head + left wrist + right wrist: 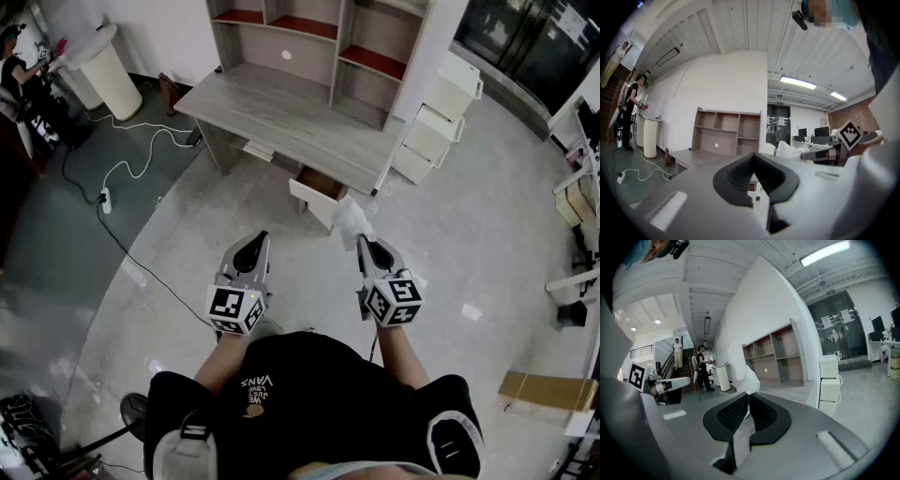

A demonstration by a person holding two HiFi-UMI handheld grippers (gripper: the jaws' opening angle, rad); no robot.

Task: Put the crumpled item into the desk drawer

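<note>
The crumpled item (352, 217) is seen as white. The counter (281, 112) is finished in pale grey wood grain. The left hand-held gripper (257, 240) and the right hand-held gripper (364, 244) are coloured grey, with cubes patterned in black-and-white squares. The floor (487, 244) is rendered in glossy light grey.

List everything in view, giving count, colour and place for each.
desk with shelf unit: one, grey wood, top centre
desk drawer: one, white front, open under the desk
drawer cabinet: one, white, right of the desk
round stand: one, white, top left
power strip: one, white, floor left of the desk
cardboard box: one, brown, right edge
bystander: one, dark clothes, far left
crumpled item: one, white, in the right gripper
left gripper: one, grey, shut, empty
right gripper: one, grey, shut on the crumpled item
</note>
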